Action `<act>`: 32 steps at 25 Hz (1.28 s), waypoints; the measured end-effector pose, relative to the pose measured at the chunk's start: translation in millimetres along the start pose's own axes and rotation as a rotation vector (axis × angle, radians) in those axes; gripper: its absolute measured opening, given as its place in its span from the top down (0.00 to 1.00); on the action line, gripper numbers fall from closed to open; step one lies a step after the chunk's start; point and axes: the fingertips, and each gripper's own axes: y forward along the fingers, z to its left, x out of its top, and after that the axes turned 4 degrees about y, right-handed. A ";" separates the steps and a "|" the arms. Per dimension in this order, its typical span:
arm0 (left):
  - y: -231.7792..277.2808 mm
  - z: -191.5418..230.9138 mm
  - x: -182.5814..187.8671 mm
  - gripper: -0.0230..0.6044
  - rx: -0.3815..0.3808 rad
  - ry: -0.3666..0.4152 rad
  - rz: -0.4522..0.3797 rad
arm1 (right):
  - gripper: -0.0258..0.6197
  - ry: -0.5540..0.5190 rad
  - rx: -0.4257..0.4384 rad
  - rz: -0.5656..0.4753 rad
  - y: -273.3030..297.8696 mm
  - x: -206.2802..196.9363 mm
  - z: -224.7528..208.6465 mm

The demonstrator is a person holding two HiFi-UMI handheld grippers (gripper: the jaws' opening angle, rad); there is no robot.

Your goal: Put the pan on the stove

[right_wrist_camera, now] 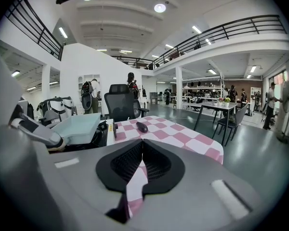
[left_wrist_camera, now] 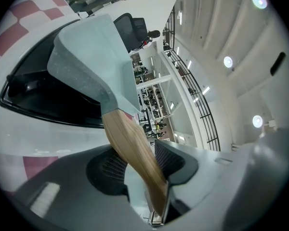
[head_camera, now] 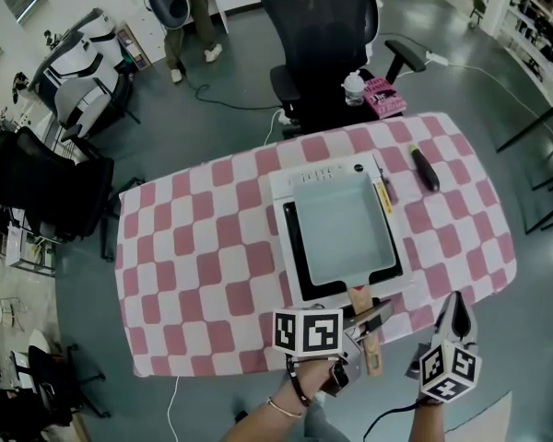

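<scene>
Looks like a big open-plan lab or office hall: railed mezzanine [right_wrist_camera: 231,30], ceiling lights [right_wrist_camera: 159,7], grey floor [head_camera: 240,81], mesh office chair [head_camera: 323,35], shelving [head_camera: 535,12], work tables [right_wrist_camera: 220,106], people [right_wrist_camera: 131,81] standing far off.

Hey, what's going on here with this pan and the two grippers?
A person is working two hand-held grippers at a checked table. The left gripper is closed on the wooden handle of a pale square pan, which lies over the black glass of the stove. I can't tell whether it fully rests there. The right gripper is shut and empty, hovering by the table's near edge.
</scene>
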 end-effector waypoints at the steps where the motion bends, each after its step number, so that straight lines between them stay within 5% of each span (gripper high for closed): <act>1: 0.6 0.1 0.3 0.69 0.002 0.000 -0.005 | 0.94 0.001 0.001 0.001 0.3 -0.5 0.3; 20: 1.2 -1.7 -1.6 0.66 -0.021 0.029 0.014 | 0.94 0.019 -0.006 0.003 -6.3 -4.0 -6.0; 32: -1.8 3.2 -4.0 0.48 0.010 0.027 0.031 | 0.94 0.025 -0.013 -0.013 -15.3 4.0 -8.2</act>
